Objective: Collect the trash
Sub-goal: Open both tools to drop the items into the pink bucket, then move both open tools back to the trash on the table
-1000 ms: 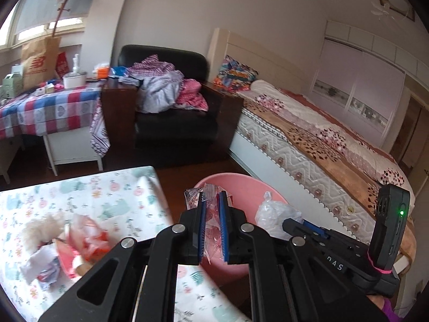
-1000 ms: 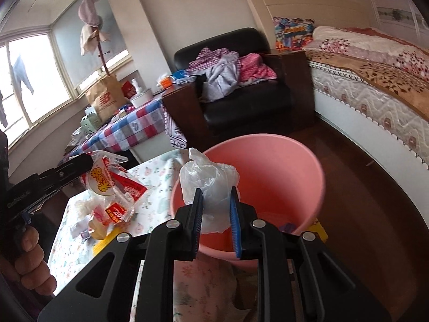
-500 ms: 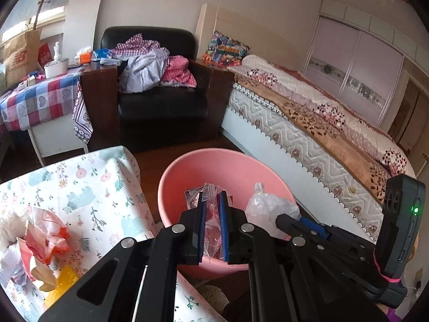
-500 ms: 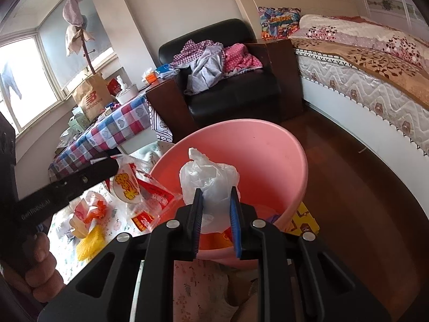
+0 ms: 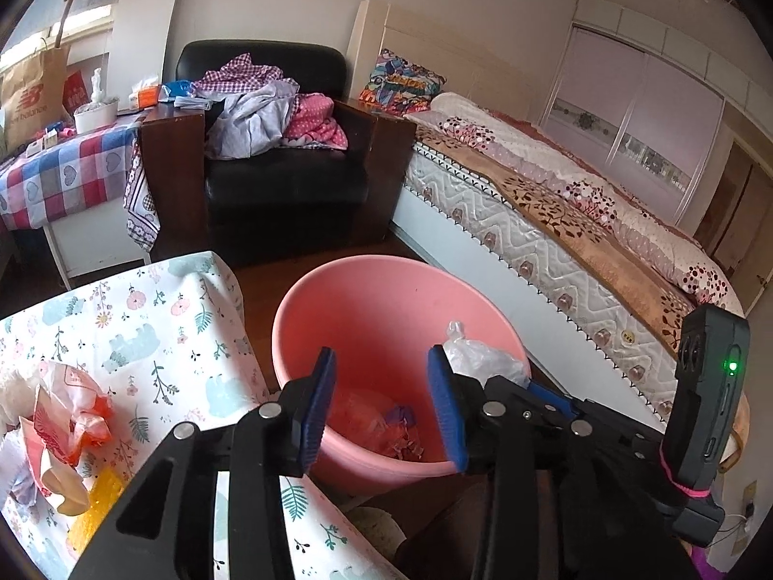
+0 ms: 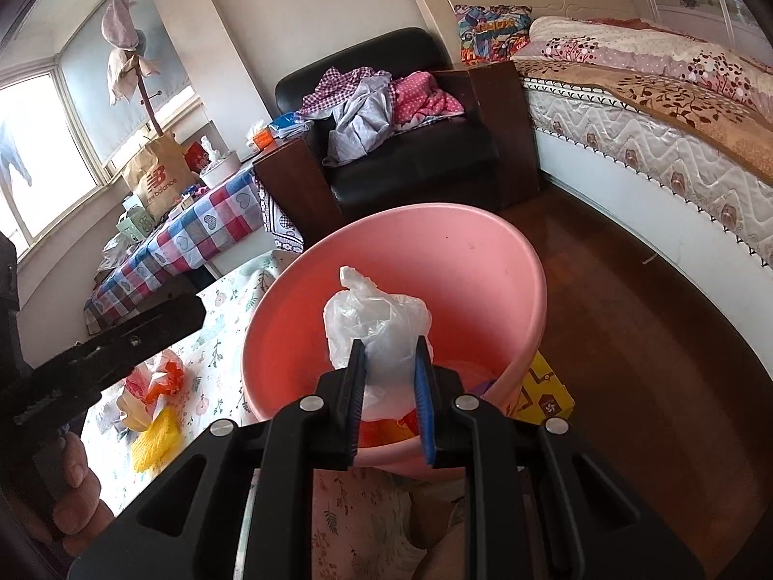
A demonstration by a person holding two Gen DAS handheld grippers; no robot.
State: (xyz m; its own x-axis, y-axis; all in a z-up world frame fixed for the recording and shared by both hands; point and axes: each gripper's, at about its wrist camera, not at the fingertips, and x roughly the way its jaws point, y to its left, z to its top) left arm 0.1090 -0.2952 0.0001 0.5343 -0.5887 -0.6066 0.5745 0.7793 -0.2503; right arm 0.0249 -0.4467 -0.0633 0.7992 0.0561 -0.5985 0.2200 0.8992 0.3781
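A pink bucket (image 5: 309, 309) stands on the floor beside the floral-cloth table (image 5: 145, 333). My left gripper (image 5: 381, 406) is open and empty above the bucket's near rim; red and clear wrappers (image 5: 372, 415) lie in the bottom. My right gripper (image 6: 389, 386) is shut on a crumpled clear plastic bag (image 6: 374, 324) and holds it over the bucket (image 6: 483, 261). The bag also shows in the left wrist view (image 5: 478, 357). More trash stays on the table: red-white wrappers (image 5: 63, 401) and a yellow piece (image 5: 99, 507).
A black armchair (image 5: 285, 188) piled with clothes stands behind the bucket. A bed (image 5: 555, 208) runs along the right. A checked-cloth table (image 5: 63, 169) is at the far left. A yellow box (image 6: 543, 394) lies on the floor by the bucket.
My left gripper has opened and its wrapper has dropped into the bucket. The right gripper has held the plastic bag over the bucket throughout.
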